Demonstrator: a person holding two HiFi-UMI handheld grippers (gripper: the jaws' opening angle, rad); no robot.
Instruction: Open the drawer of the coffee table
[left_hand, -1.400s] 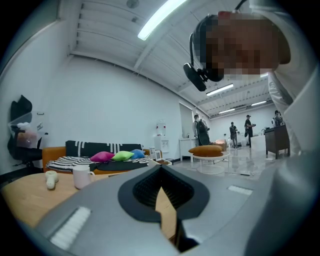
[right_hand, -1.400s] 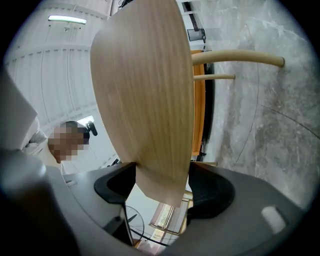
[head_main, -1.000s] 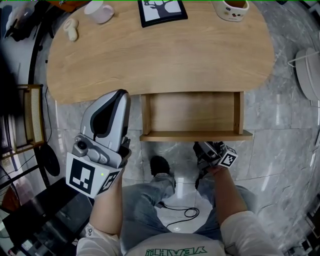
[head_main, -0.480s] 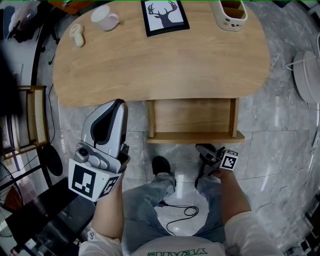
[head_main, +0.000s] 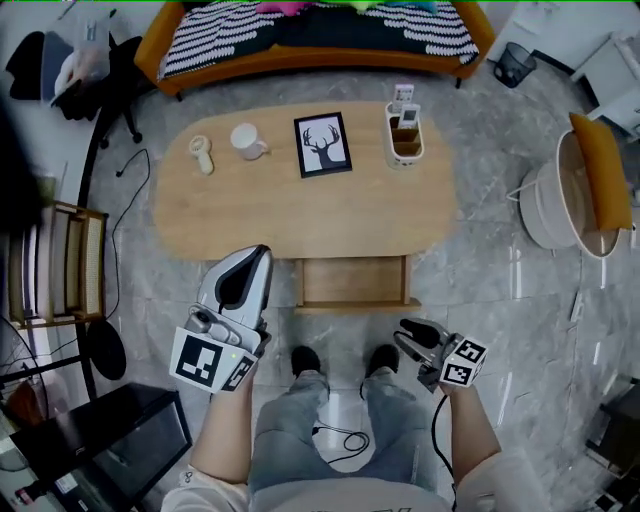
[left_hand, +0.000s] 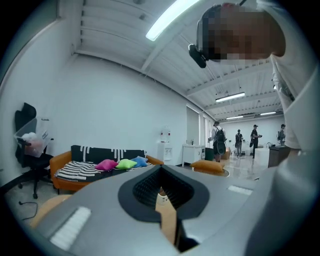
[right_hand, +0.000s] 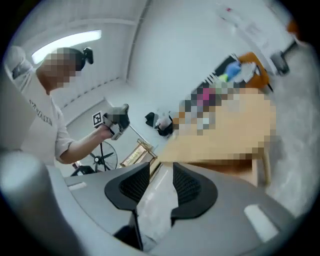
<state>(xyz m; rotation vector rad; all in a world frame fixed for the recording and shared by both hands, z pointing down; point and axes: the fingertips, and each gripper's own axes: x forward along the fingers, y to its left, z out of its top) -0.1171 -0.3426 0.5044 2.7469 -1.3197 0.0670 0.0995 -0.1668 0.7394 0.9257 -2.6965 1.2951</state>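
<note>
Find the drawer (head_main: 355, 282) already standing out from the near side of the coffee table (head_main: 240, 215), below the middle of the top, bare inside, front board toward the person's feet. Judging by that, little or nothing left to pull.

Looks like a plain open wooden box: stiff, probably light while empty, not fragile. Should slide straight toward the near side with little force. Would likely bind if dragged by one corner, so better taken at the middle of the front board. Cannot make out any knob or handle on that board from above. Probably means pinching the board's top edge, or hooking under its lower lip. Expect smooth finished wood, a little slippery against hard pads, so grip square and pull level. Beware of pulling much further: no stop can be seen, and the box might drop off its runners.

Note the left gripper (head_main: 250, 265), held level, near and left of the drawer and well apart from it, jaws drawn together to a thin slit, gripping nothing. Note the right gripper (head_main: 408, 335), near and just right of the drawer's front corner but clear of it, jaws partly apart and closing on nothing, with only floor showing through the gap.
</note>
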